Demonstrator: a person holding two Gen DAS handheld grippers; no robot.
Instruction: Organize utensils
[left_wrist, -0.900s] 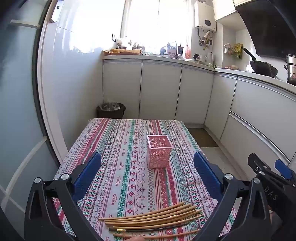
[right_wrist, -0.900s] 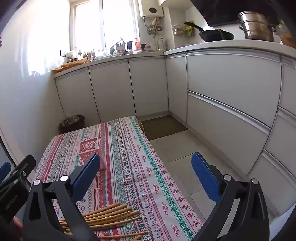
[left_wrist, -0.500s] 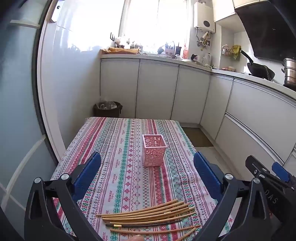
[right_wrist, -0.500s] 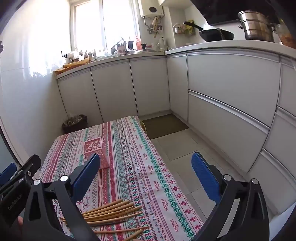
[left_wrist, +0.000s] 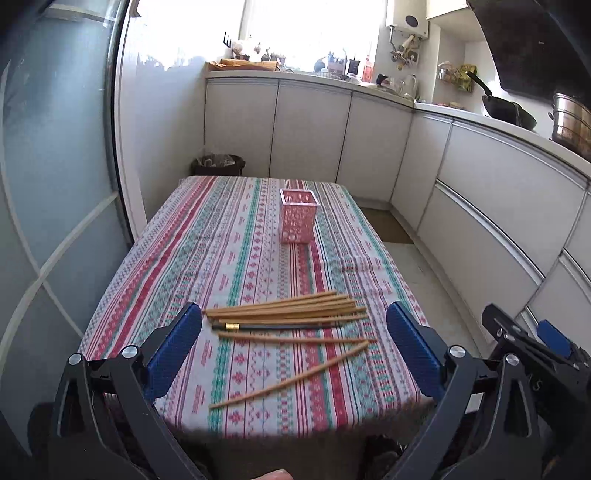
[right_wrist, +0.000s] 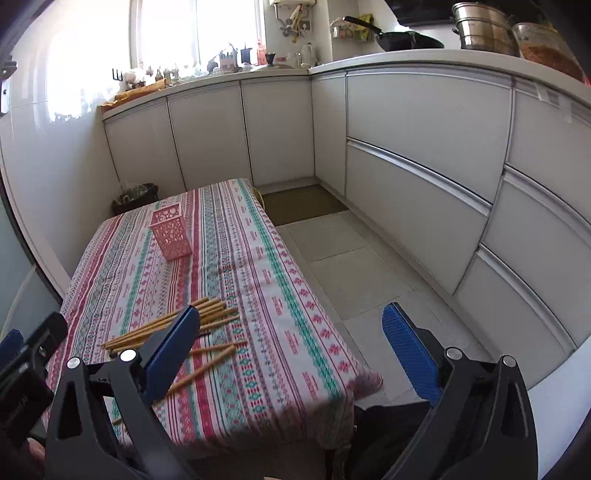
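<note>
L gripper (left_wrist: 293, 347) spread wide, blue pads (left_wrist: 173, 349) holding nothing, hovering at the near edge of the bench (left_wrist: 255, 413); R gripper (right_wrist: 291, 356) equally wide, nothing between its pads, sitting off the bench's right corner w/ its left pad (right_wrist: 168, 356) overlapping the view of the sticks and its right pad over the floor (right_wrist: 354, 266); chopsticks (left_wrist: 284, 310) lie loose on the striped cloth near the front edge, most in a rough bundle running left-right, one dark one w/ a gold band (left_wrist: 273, 326) just beside them, two more wooden ones nearer, the nearest (left_wrist: 291, 374) angled away from the rest; none touched by either gripper; further back, approx mid-bench, a pink perforated holder (left_wrist: 297, 216) stands upright, well apart from the chopsticks; can't tell if anything is inside; beyond the bench's far end a dark bin (left_wrist: 218, 166) on the floor by white cabinets (left_wrist: 310, 129); countertop above w/ bottles and clutter under a bright window; to the right a black pan (right_wrist: 406, 38) and steel pot (right_wrist: 480, 26) on the counter.
</note>
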